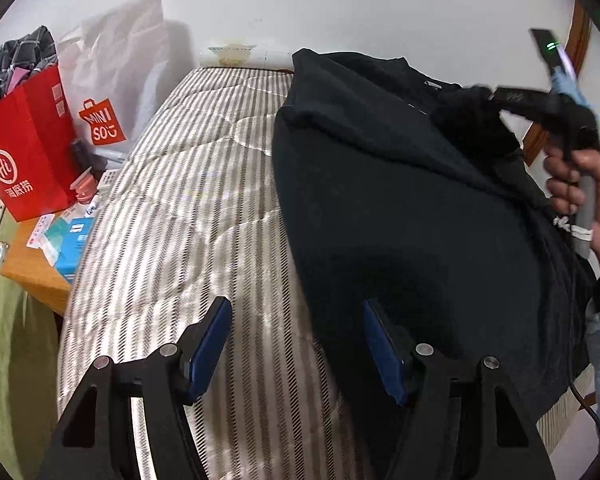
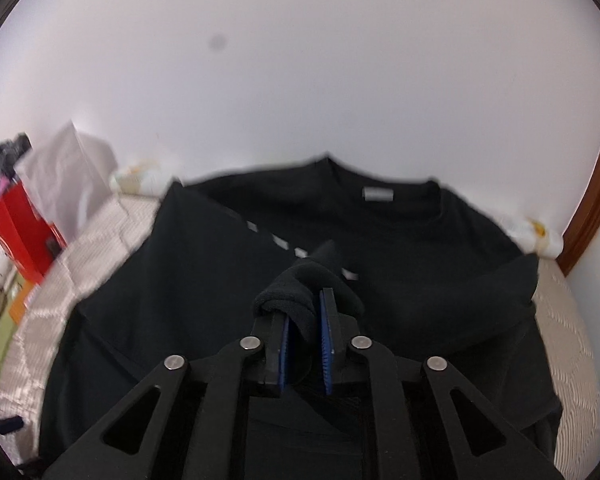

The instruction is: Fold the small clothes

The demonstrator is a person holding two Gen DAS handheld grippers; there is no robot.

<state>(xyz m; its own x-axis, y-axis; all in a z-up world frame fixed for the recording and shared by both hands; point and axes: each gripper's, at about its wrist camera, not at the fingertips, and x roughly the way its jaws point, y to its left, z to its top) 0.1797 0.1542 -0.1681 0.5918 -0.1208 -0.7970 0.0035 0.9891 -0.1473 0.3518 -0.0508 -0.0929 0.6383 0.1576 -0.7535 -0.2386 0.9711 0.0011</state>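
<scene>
A black sweatshirt (image 1: 380, 180) lies spread on a striped mattress (image 1: 200, 200), its neck (image 2: 380, 184) toward the wall. My left gripper (image 1: 296, 308) hangs open just above the sweatshirt's left edge, one pad over bare mattress and the other over black cloth, with nothing gripped. My right gripper (image 2: 302, 304) is shut on the sleeve cuff (image 2: 300, 280), which bunches between its blue pads and drapes over the left finger. In the left wrist view the right gripper (image 1: 496, 94) holds that cuff raised over the chest, with a hand (image 1: 592, 200) on its handle.
A red paper bag (image 1: 24, 152) and a white Miniso bag (image 1: 112, 80) stand on a wooden bedside table (image 1: 32, 272) left of the mattress, among small boxes. A white wall backs the bed. A brown wooden frame (image 2: 596, 184) rises at the right.
</scene>
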